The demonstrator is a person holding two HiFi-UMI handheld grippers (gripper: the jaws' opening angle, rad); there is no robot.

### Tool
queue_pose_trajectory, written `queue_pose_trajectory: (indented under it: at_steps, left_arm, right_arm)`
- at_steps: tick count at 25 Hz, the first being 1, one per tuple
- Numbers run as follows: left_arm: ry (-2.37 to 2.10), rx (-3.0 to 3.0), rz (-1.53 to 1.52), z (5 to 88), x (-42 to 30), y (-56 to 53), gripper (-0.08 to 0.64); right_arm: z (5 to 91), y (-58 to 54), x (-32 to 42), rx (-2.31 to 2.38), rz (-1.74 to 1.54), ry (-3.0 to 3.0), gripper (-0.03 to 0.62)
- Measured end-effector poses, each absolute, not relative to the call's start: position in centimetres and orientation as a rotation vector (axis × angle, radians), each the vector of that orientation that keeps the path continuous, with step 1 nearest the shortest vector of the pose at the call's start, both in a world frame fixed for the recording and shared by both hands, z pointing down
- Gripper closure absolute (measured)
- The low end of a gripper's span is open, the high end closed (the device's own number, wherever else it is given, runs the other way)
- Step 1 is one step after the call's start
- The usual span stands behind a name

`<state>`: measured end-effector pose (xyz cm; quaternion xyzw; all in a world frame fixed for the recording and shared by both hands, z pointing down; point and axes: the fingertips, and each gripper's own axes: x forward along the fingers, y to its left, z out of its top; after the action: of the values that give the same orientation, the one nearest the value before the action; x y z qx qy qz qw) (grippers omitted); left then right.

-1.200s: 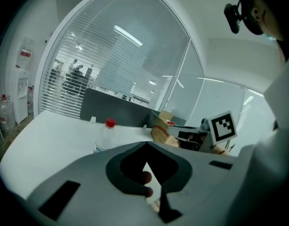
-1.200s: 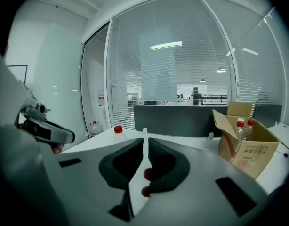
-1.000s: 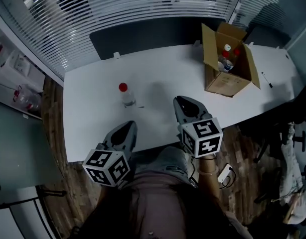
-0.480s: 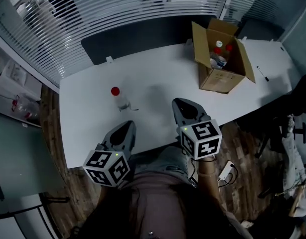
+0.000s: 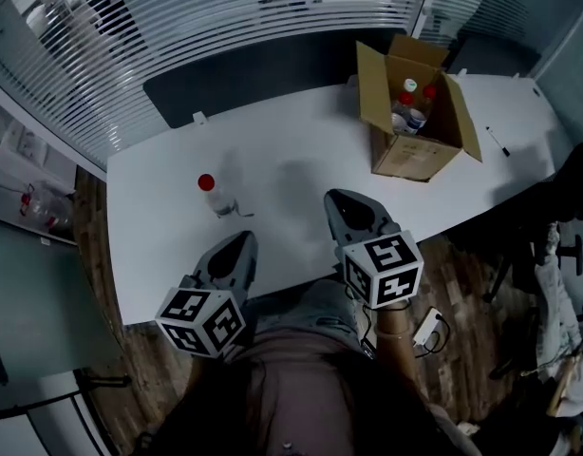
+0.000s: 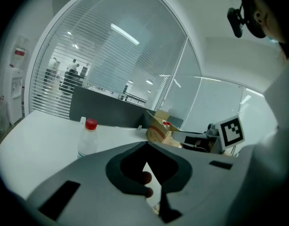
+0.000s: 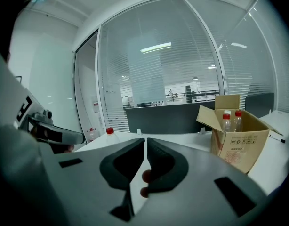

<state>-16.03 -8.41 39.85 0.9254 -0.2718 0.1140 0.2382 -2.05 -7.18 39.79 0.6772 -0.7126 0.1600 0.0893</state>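
We hold the left gripper (image 5: 238, 239) low over the near edge of the tabletop (image 5: 301, 150), left of centre. In the left gripper view its jaws are pressed together at the tips, w/ nothing btwn them. The right gripper (image 5: 342, 198) is beside it, a bit further in over the same near edge, approx mid-table. In the right gripper view its jaws are drawn in to a thin slit, nothing in it either. Neither gripper touches anything on the table.

Nearest thing to us is the bottle (image 5: 214, 196): clear plastic, red cap, upright on the left half of the tabletop, approx midway btwn near & far edges. It stands ahead of the left gripper & a little to its left, apart from it. The left gripper view has it (image 6: 88, 139) left of the jaw tips. The right gripper view shows just its cap & shoulder (image 7: 109, 134), far left.

The box (image 5: 413, 145) is brown cardboard w/ flaps open. It sits toward the far right corner of the tabletop, well apart from both grippers, closer to the right one. Capped bottles (image 7: 230, 121) stand inside, at least two w/ red caps. A small dark pen (image 5: 498, 141) lies btwn box & right edge. A dark panel (image 5: 272, 74) runs along the far edge, w/ blinds (image 5: 225, 8) behind it.
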Motion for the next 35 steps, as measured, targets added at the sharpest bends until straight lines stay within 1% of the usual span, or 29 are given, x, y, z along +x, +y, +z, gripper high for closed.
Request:
queue_pose_trajectory:
  at_steps: [11,23,35]
  left_arm:
    - [-0.712,2.526,0.324,39.5,-9.6,-8.1,0.552]
    - [-0.649,2.54,0.327,38.4,-0.1,-7.8,0.552]
    - [-0.665,2.543,0.349,38.7,7.7,-7.7,0.552]
  right_arm:
    - [38.6,-6.5,2.9,1.998,0.493,-2.188,0.555]
    - [36.8,-5.5,12.3,2.071,0.491,-2.153,0.555]
    - [35.6,-5.2,20.9,2.09,0.394,-2.132,0.554]
